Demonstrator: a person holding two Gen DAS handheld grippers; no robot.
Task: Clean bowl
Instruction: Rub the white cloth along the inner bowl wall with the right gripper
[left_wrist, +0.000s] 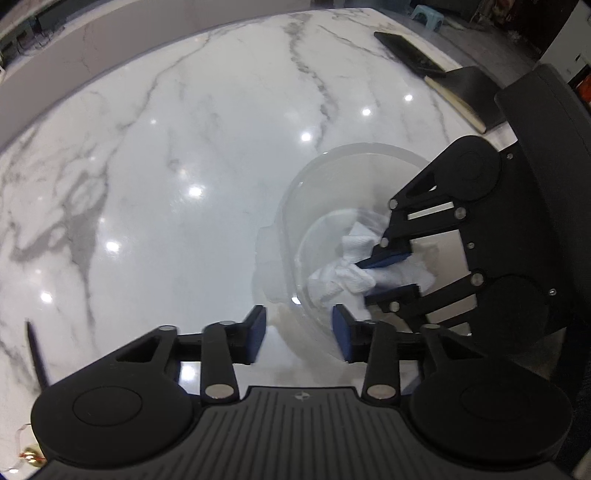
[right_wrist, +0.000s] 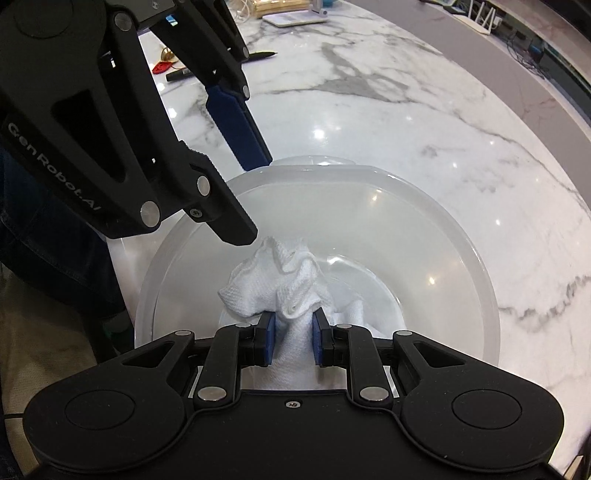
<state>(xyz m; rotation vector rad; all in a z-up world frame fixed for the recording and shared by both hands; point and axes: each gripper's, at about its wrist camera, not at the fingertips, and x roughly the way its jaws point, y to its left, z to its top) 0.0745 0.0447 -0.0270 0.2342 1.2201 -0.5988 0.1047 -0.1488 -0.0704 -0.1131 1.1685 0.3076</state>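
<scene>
A translucent plastic bowl (left_wrist: 332, 177) (right_wrist: 461, 258) stands on the white marble table (left_wrist: 166, 147) (right_wrist: 406, 122). Inside it lies a crumpled white cloth (left_wrist: 332, 280) (right_wrist: 280, 273). My right gripper (right_wrist: 293, 332) (left_wrist: 384, 275) reaches down into the bowl and is shut on a bunched part of the cloth. My left gripper (left_wrist: 299, 332) (right_wrist: 249, 199) straddles the bowl's near rim, one blue pad outside the wall and one inside. A gap shows between the outer pad and the wall, so it stands open.
A dark phone (left_wrist: 410, 51) and a black notebook (left_wrist: 465, 96) lie at the far right of the table. A pen (right_wrist: 262, 55), a marker (right_wrist: 177, 74) and a small red item (right_wrist: 162, 66) lie beyond the left gripper. A person's jeans-clad leg (right_wrist: 37, 240) is at the table edge.
</scene>
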